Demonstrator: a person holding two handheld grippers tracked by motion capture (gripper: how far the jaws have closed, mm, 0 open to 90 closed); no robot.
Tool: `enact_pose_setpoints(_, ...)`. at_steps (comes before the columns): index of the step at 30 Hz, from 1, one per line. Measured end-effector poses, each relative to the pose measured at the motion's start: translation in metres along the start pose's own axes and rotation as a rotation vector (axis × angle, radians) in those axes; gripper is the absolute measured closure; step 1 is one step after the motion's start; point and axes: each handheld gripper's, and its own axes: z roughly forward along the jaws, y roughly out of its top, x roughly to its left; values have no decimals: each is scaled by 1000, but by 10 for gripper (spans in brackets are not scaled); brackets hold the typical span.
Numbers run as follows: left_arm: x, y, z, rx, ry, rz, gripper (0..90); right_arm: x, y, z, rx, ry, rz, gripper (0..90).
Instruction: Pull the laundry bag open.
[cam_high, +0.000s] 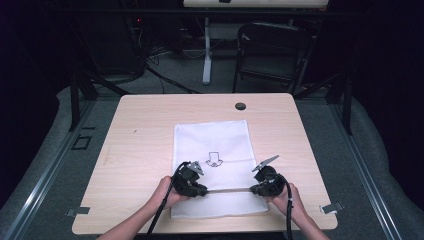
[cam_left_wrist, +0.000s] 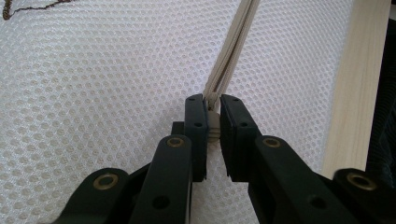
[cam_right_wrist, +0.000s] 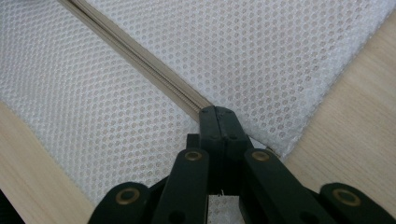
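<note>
High view: chair (cam_high: 272, 50), perhaps cabinet behind table (cam_high: 150, 130).

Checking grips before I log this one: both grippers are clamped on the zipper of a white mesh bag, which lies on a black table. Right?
Not quite: the table is light wood, as the high view shows. The left gripper and right gripper do clamp the zipper of the white mesh bag.

White mesh bag (cam_high: 212, 145), tiny holes, black drawing; beige zipper (cam_left_wrist: 231, 60) between black tools; light wood bench (cam_high: 145, 130).
</note>
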Motion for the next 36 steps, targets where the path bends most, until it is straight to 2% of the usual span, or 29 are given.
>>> enact_pose_setpoints(4,0,0,-1,0,-5,9,819,1,0,0,1,-13,-6,900)
enact_pose_setpoints(8,-1,-1,-2,4,-2,22,819,-1,-1,0,1,-1,5,900)
enact_pose_setpoints(10,0,-3,-3,2,-2,18,819,-2,-1,0,1,2,9,900)
enact_pose_setpoints(12,2,-6,-6,3,4,11,819,-1,-2,1,-23,16,29,900)
enact_pose_setpoints(13,4,-8,-7,8,7,6,819,-3,-1,-1,3,11,11,900)
enact_pose_setpoints(16,7,-12,-12,4,6,-6,818,-3,-1,-1,5,11,11,900)
enact_pose_setpoints(17,6,-13,-13,1,6,-6,818,-1,-2,1,-15,13,27,900)
enact_pose_setpoints(18,6,-13,-13,7,8,0,818,-2,-1,-1,13,-1,2,900)
enact_pose_setpoints(21,8,-15,-16,-1,3,-13,818,-2,-1,-1,15,-4,1,900)
enact_pose_setpoints(25,8,-14,-16,3,5,-5,818,-2,-1,-1,10,0,2,900)
enact_pose_setpoints(27,9,-15,-16,2,-1,-6,818,-2,-2,0,-11,10,20,900)
enact_pose_setpoints(30,9,-15,-15,8,-4,-4,818,-3,-2,-1,8,-1,6,900)
enact_pose_setpoints(36,9,-17,-18,1,-9,-9,818,-3,-2,-2,10,-3,10,900)
